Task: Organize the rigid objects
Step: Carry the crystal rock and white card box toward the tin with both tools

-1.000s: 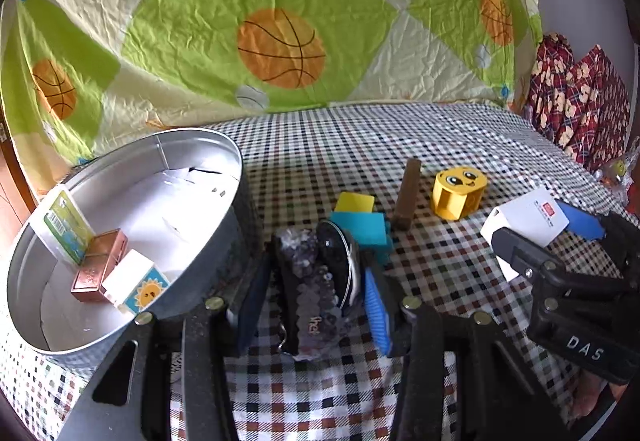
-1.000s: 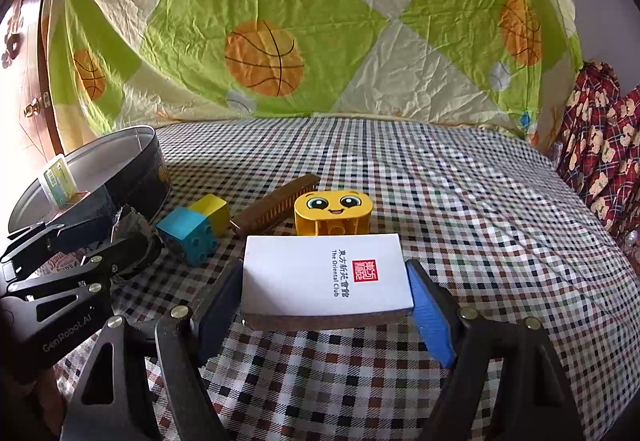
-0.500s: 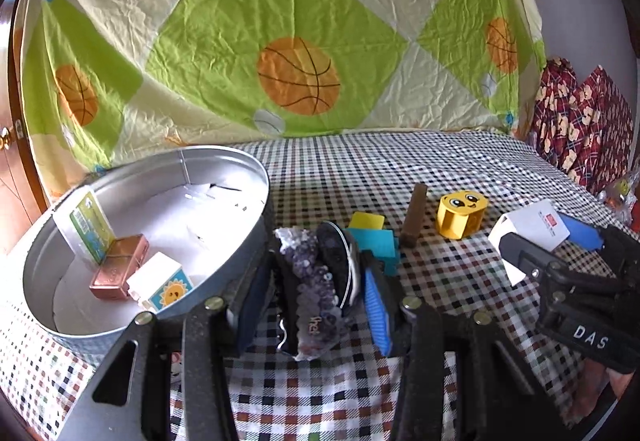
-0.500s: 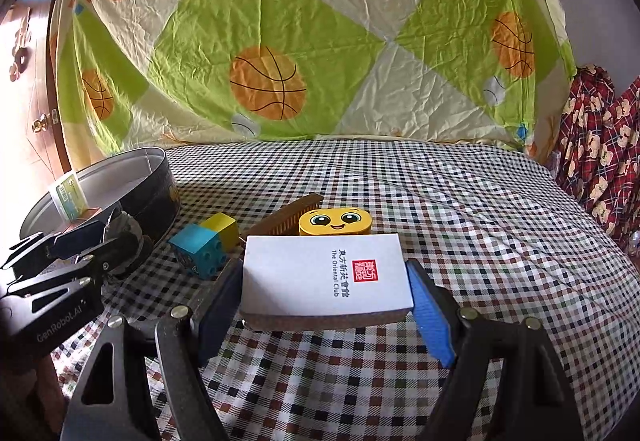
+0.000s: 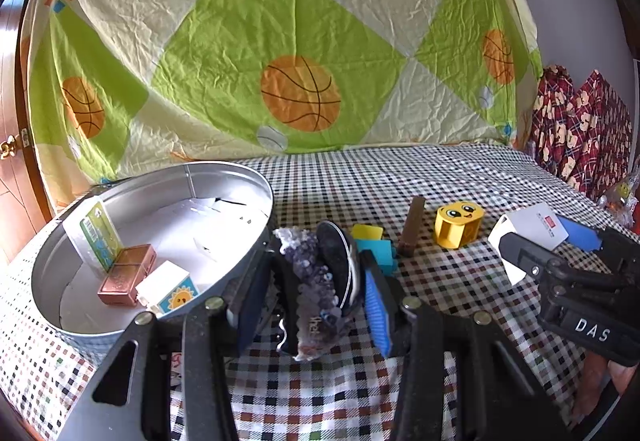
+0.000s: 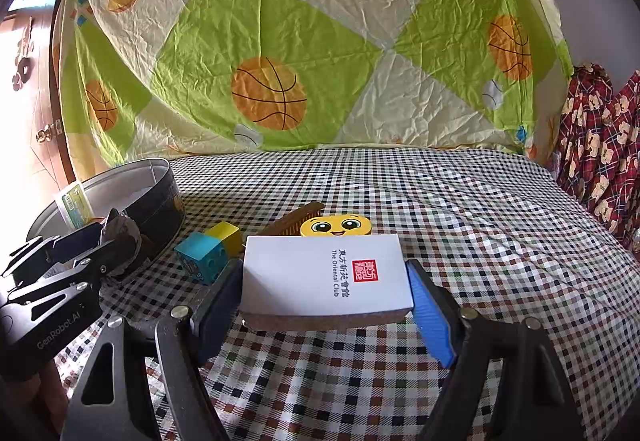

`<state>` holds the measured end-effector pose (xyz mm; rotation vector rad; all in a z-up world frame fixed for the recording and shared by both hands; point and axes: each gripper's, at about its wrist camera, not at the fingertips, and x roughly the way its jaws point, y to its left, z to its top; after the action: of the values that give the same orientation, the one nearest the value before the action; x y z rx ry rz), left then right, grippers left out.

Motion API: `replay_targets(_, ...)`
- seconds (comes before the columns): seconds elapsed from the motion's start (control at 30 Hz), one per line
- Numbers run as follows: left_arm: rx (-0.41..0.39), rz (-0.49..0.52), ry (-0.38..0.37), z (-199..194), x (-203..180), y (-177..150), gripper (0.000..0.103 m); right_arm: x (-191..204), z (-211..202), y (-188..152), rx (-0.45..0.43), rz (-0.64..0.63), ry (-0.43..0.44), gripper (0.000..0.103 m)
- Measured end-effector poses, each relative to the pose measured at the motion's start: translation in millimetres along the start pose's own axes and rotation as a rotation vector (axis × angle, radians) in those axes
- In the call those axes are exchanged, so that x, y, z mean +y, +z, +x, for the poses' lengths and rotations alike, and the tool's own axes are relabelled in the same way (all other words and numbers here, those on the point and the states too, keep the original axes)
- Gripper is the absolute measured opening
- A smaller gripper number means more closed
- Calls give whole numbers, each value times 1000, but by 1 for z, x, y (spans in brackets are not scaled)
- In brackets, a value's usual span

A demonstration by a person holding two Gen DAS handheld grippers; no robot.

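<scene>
Left tool (image 5: pixel 312 285): black angular frame, silver screws, blue pads, "GenRobot.AI" lettering. Right tool (image 6: pixel 326 301): same black frame and blue pads, marked "DAS".

A purple crystal cluster (image 5: pixel 310 277) with a dark rounded piece against it stood upright at the tin's four o'clock side. The round silver tin (image 5: pixel 64 253) held a copper bar (image 5: pixel 126 281), a sun-printed white block (image 5: pixel 168 287) and a green card leaning on its wall. A white box (image 6: pixel 326 273) lay flat, six o'clock of the yellow smiley block (image 6: pixel 336 226); blue-yellow bricks (image 6: pixel 208 249) and a brown comb (image 6: pixel 292 222) lay alongside.
</scene>
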<state>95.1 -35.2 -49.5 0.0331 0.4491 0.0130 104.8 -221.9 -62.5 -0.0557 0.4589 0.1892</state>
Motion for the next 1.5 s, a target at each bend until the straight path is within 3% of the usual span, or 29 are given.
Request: replay_targets(1.5, -199, 8, 17, -33, 1, -10, 45, 13, -28, -9, -172, -66, -64, 80)
